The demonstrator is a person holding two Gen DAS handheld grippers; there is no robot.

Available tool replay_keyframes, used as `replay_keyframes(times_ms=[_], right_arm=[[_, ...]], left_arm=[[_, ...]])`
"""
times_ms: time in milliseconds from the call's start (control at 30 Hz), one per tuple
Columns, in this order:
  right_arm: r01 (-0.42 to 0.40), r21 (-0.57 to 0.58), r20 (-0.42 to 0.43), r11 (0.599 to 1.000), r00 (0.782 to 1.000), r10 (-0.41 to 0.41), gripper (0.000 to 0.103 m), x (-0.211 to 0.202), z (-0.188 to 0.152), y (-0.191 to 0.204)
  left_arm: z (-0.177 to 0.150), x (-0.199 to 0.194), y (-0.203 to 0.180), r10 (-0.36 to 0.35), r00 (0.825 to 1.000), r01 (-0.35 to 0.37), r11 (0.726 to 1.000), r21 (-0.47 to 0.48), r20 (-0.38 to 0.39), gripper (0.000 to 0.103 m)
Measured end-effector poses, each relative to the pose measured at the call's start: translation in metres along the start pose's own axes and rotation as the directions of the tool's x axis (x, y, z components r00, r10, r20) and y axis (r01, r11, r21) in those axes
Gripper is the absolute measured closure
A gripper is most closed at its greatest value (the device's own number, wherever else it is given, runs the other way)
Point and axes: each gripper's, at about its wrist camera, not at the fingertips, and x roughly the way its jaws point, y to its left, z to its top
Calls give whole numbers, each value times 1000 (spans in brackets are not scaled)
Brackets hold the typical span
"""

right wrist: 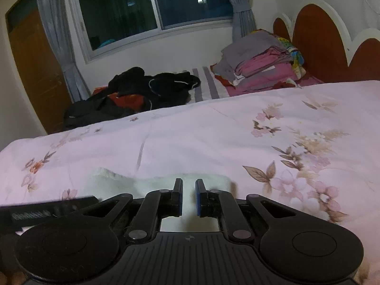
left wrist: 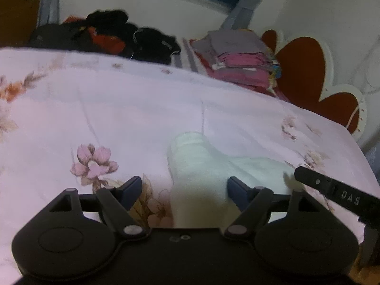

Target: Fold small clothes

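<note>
A small white garment point(left wrist: 201, 166) lies on the floral pink bedspread point(left wrist: 118, 109). The left gripper point(left wrist: 184, 187) stands wide open over it, the cloth running between and beyond its fingers, untouched as far as shows. The right gripper point(right wrist: 189, 196) is nearly shut at the garment's edge; whether cloth is pinched cannot be told.

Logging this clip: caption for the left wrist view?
Open left gripper over a white sock on the floral bedspread.
</note>
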Motion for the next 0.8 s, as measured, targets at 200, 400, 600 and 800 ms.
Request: replay_keyframes(times_ms=[200,400,600,800], right_arm=[[126,-103,-51,987,990,-132,95,41,-20,-4],[89,-84,-32,992,995,-92,94,35,-13,-12],[95,-104,-46,990,994,-100,94,52,-18,-13],[83,-106,-66,991,994,-91,93,47,-14,-13]], left_arm=[[-10,18,2,-22,999,21,1000,-19,-37,28],[1,17,3,8,1000,-8,999,-52,-6,24],[1,30,3,27,999,-27,1000,-14,-21,22],[4,23,1,48,998,-48,999,-13,-34,22]])
